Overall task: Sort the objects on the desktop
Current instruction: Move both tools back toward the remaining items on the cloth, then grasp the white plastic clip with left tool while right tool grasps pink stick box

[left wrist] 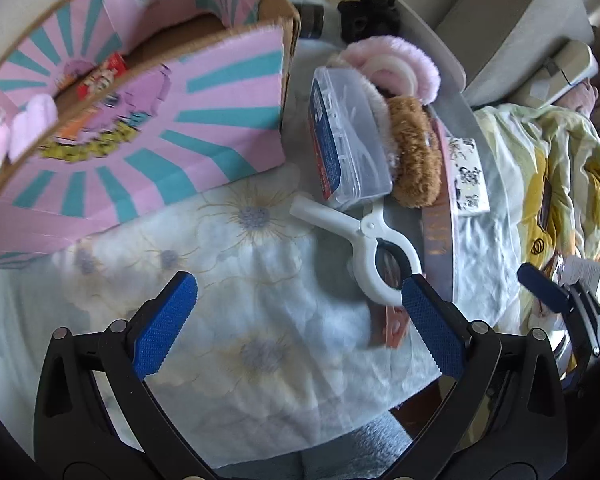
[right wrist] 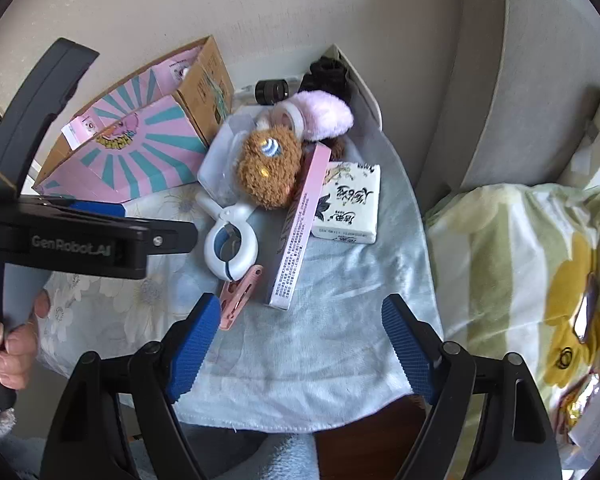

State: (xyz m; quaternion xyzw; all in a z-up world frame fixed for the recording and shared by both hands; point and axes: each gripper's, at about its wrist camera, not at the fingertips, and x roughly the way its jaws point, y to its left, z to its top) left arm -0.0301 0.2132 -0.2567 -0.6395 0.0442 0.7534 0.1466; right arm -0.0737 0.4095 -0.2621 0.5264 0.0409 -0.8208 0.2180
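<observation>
A pile of small objects lies on a pale floral cloth point(left wrist: 260, 320). A white ring-shaped clip point(left wrist: 364, 240) point(right wrist: 228, 240) lies at its near edge, beside a pink clothes peg point(right wrist: 238, 298). Behind are a clear plastic case point(left wrist: 348, 140), a brown plush point(right wrist: 268, 168), a pink fluffy item point(right wrist: 324, 114), a long pink box point(right wrist: 300, 224) and a white tissue pack point(right wrist: 350, 202). My left gripper point(left wrist: 300, 328) is open and empty, its right fingertip just in front of the white clip. My right gripper point(right wrist: 300, 348) is open and empty above the cloth, near the peg.
An open pink-and-teal cardboard box point(left wrist: 140, 120) point(right wrist: 140, 144) stands at the left with a few items inside. A black cylinder point(right wrist: 272, 90) and black fabric point(left wrist: 368, 12) lie at the back. A yellow-flowered bedcover point(right wrist: 540, 280) lies to the right, past the table edge.
</observation>
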